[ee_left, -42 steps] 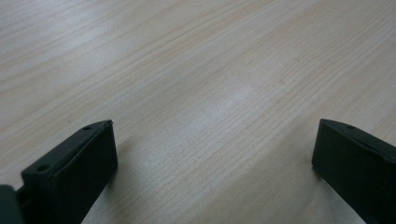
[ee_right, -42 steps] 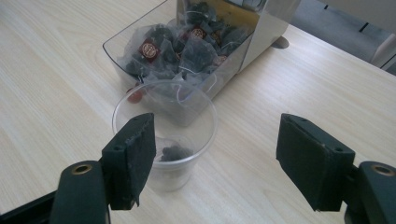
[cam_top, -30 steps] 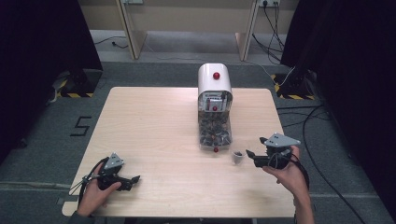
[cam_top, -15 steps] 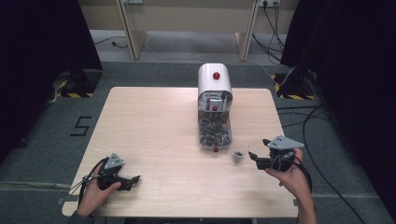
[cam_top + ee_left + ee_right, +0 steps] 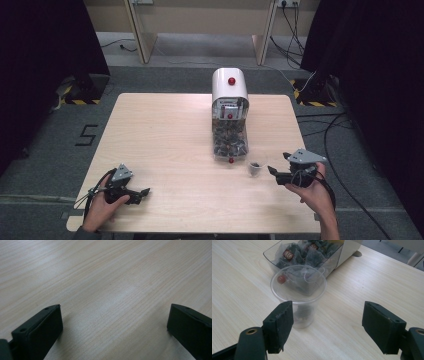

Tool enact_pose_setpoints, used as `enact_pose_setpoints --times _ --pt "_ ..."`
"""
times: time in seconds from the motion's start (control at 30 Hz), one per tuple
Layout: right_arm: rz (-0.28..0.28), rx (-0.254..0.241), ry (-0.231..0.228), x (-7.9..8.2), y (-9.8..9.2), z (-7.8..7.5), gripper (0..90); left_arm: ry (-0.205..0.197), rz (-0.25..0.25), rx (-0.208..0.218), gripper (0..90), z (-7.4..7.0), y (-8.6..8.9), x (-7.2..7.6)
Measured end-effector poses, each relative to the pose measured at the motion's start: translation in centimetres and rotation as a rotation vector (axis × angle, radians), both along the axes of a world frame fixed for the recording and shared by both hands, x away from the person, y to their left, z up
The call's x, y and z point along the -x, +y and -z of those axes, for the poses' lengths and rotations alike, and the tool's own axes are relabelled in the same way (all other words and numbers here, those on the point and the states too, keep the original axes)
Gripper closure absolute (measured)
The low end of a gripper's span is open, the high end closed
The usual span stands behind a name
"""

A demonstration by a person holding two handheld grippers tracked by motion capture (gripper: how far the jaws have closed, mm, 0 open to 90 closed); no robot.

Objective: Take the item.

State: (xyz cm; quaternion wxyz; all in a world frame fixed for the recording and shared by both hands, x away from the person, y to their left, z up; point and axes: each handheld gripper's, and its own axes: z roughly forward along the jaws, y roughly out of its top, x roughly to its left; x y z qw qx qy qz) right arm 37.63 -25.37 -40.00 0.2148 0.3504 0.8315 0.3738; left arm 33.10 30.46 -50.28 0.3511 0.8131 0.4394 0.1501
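A white dispenser (image 5: 229, 86) with a red knob stands at the table's middle back. Its clear tray (image 5: 230, 142) holds several dark tea bags (image 5: 308, 251). A clear plastic cup (image 5: 256, 169) (image 5: 298, 296) stands upright just right of the tray's front, and something dark shows in it from above. My right gripper (image 5: 275, 173) (image 5: 328, 322) is open a short way to the right of the cup. The cup is in front of its left jaw, not between the pads. My left gripper (image 5: 143, 193) (image 5: 113, 325) rests open at the near left over bare wood.
The light wooden table (image 5: 165, 135) has wide free room at left and centre. Cables (image 5: 345, 150) trail on the grey floor to the right. Wooden furniture legs (image 5: 137, 27) stand beyond the far edge.
My right gripper has drifted slightly back from the cup toward the near edge. The cup, the dispenser and the left gripper have not moved.
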Motion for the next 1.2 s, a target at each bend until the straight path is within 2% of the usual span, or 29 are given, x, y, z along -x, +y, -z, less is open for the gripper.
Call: enact_pose_setpoints --times 0.27,0.37,0.63,1.2 --pt "0.01 -0.005 -0.022 0.3 0.1 0.4 26.1 0.0 0.0 0.0 0.0 0.0 0.0 0.0" --pt "-0.001 0.002 -0.008 0.3 0.3 0.6 26.1 0.0 0.0 0.0 0.0 0.0 0.0 0.0" --pt "0.012 0.003 0.005 0.8 -0.1 1.1 26.0 0.0 0.0 0.0 0.0 0.0 0.0 0.0" --pt "0.02 0.011 0.033 1.4 0.0 3.1 25.9 0.0 0.0 0.0 0.0 0.0 0.0 0.0"
